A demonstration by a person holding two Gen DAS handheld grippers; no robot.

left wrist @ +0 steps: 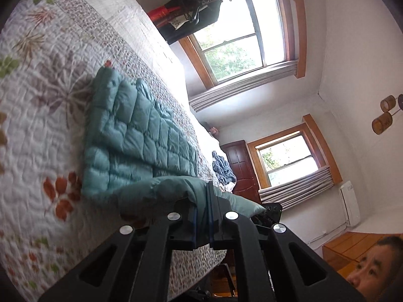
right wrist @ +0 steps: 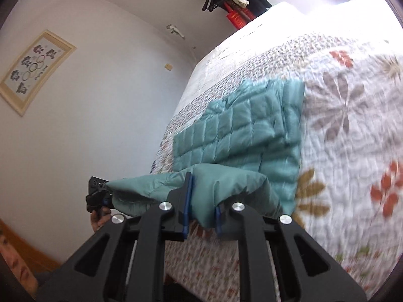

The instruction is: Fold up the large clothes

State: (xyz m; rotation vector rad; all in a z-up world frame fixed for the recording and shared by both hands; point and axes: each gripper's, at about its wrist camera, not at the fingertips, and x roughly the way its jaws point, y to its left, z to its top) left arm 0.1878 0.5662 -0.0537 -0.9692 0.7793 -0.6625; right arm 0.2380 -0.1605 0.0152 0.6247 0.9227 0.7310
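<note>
Gripping the near edge of a teal quilted jacket (left wrist: 141, 136) with both tongs, I am holding that edge raised off the bed (left wrist: 37, 100) while the rest of the garment is lying flat on the flowered quilt beyond.

Through the left wrist camera I am seeing the left tongs (left wrist: 205, 201) with their jaws closed almost together, a thin fold of teal cloth pinched between the blue pads. The fabric is bunching over the left finger and trailing to a point on the right. Past that point, the right tongs are only showing as a dark shape, too small for me to read there.

Through the right wrist camera the right tongs (right wrist: 201, 196) are standing partly open around a thick roll of the same jacket (right wrist: 241, 130), the cloth filling the gap and draping over both fingers. To the left, the held edge is stretching across to the left tongs (right wrist: 99, 196), which are clamping its far corner, with a hand (right wrist: 99, 220) just below them.

The jacket's flat part is lying near the bed's side edge, its square stitching facing up, one panel already folded over the body. A window (left wrist: 241, 35) is showing behind the bed, and a framed picture (right wrist: 32, 68) is hanging on the wall.
</note>
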